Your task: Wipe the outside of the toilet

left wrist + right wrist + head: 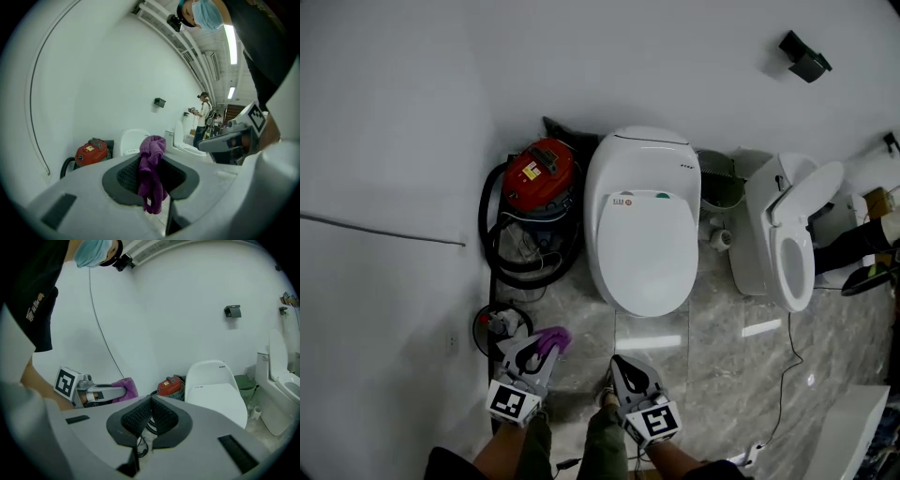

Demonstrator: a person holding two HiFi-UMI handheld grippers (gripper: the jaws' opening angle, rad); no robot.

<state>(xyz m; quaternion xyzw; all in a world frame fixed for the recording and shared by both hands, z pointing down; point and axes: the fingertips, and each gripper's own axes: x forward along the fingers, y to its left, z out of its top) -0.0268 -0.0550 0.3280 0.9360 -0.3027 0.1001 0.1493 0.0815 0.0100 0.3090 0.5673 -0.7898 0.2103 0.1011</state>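
— White wall, pale marble floor (741, 384), a bathroom corner. We log that first. Where do we put the toilet?

— We put the toilet (642, 225) mid-scene against the far wall, white, lid down. A red vacuum (542, 173) stands just left of it, with a black hose (499, 248) looped round the vacuum's near side. A green bin (722, 187) is just right of the toilet, then a second toilet (787, 234) further right with its lid up.

— Grippers?

— We see both near, low in the head view, side by side and well apart from the toilet. The left gripper (152, 174) has its jaws clamped on a purple cloth (151, 150), which is bunched above the pads with a tail hanging below them.

— And the other?

— The right gripper (151, 411) has its pads pressed together with nothing between them. It sits just right of the left one, and both tips point toward the far wall.

— Anything else we tag?

— A black fixture (804, 56) sits on the wall, far right. A thin cable (788, 361) trails over the floor near the second toilet. A small round thing (500, 324) lies on the floor just left of the cloth, and we cannot tell what it is. In the left gripper view another person (204, 112) stands far off, past the second toilet.
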